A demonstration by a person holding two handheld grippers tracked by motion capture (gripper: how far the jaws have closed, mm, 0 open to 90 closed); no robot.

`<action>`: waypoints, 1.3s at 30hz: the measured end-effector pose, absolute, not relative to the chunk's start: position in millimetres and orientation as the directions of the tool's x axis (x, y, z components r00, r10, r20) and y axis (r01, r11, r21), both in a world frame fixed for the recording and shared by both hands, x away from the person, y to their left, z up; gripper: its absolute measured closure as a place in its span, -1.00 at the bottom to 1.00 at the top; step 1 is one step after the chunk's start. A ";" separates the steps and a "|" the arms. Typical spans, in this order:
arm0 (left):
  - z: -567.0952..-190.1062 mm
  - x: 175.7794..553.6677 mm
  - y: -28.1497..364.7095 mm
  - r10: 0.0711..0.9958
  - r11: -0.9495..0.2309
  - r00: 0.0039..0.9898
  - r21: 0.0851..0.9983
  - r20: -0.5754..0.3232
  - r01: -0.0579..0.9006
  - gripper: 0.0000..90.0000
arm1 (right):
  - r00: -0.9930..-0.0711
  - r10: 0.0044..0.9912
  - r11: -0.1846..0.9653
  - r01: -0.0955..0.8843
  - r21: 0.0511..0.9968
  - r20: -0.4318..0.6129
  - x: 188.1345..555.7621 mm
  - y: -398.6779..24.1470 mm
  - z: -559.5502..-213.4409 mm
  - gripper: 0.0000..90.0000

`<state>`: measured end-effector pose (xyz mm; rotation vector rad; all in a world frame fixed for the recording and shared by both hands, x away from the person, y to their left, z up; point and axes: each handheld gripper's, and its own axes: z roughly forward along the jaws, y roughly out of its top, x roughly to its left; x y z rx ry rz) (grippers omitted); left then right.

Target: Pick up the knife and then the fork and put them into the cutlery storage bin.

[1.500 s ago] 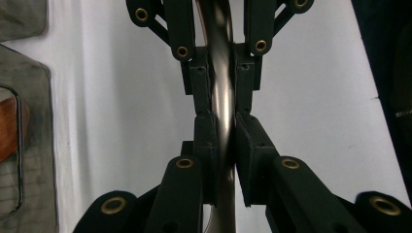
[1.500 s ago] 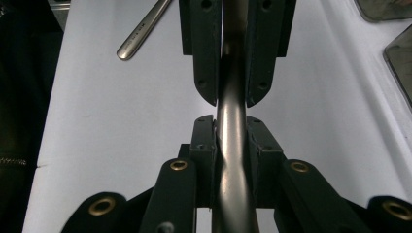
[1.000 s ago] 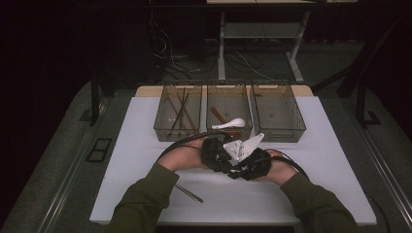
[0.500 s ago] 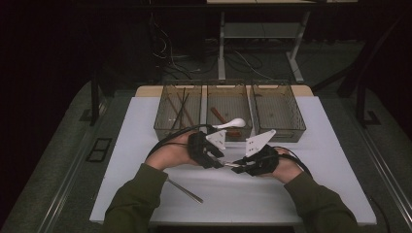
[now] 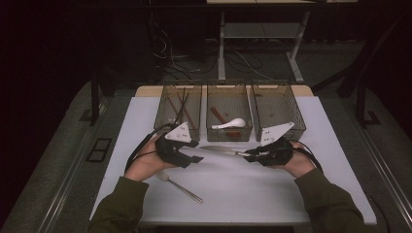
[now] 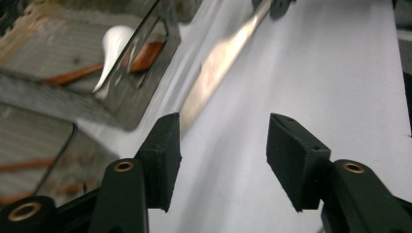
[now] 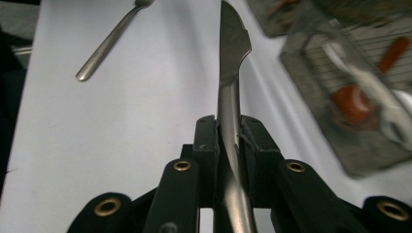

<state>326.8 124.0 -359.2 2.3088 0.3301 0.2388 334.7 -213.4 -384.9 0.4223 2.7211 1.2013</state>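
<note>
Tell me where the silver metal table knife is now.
High view: the silver metal table knife is clamped in the right gripper, held just before the middle bin.

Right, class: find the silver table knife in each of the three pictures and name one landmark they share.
High view: the silver table knife lies level at centre, held by the right gripper.
Left gripper view: blurred blade running towards top centre.
Right gripper view: upright at centre, clamped.
Shared landmark: white ceramic spoon in the middle wire bin.

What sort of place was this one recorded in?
Probably a lab or recording workspace, not a kitchen: a white table stands on a dark floor, loose cables trail behind it, and cutlery is sorted into three clear bins with hand-held grippers.
</note>
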 end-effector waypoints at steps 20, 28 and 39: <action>-421.1 275.6 175.1 0.566 -0.406 0.813 0.810 -0.140 0.423 -0.54 | -0.767 0.639 0.496 0.354 0.793 -0.057 389.0 -306.6 -331.2 0.74; -426.0 272.4 179.3 0.579 -0.400 0.803 0.810 -0.140 0.429 -0.61 | -0.646 0.760 0.459 0.463 0.758 -0.066 423.9 -333.1 -337.3 0.75; -430.2 272.9 178.4 0.572 -0.409 0.808 0.805 -0.142 0.431 -0.64 | -0.566 0.824 0.447 0.609 0.655 -0.036 458.7 -322.2 -374.1 0.74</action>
